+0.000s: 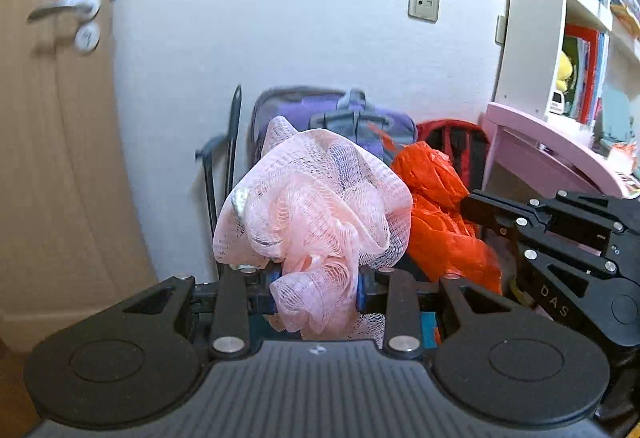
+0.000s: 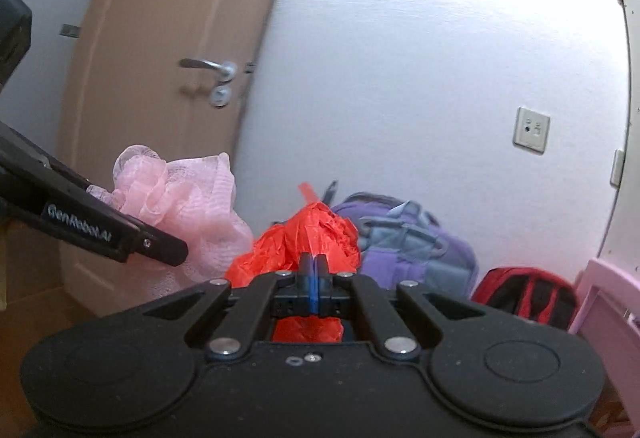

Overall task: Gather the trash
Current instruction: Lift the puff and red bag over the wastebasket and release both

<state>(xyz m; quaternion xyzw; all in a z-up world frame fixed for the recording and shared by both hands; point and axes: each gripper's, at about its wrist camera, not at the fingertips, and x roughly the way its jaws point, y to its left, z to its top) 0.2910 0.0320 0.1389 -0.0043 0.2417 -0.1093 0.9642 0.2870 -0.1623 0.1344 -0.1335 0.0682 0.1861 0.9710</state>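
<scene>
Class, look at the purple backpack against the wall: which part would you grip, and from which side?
Grip the grey top handle of the purple backpack, coming from above. The backpack stands upright, so that loop sits uppermost and looks thin enough for narrow jaws; the bulky body likely is not.

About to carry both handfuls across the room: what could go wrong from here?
1. The pink mesh sponge is bulky, and the left gripper pinches only a lower fold; it could slip free.
2. The red plastic bag is thin and crumpled; the right gripper holds it by a narrow edge, which might tear.
3. Both loads block much of each wrist view, so the purple backpack ahead could get bumped.
</scene>
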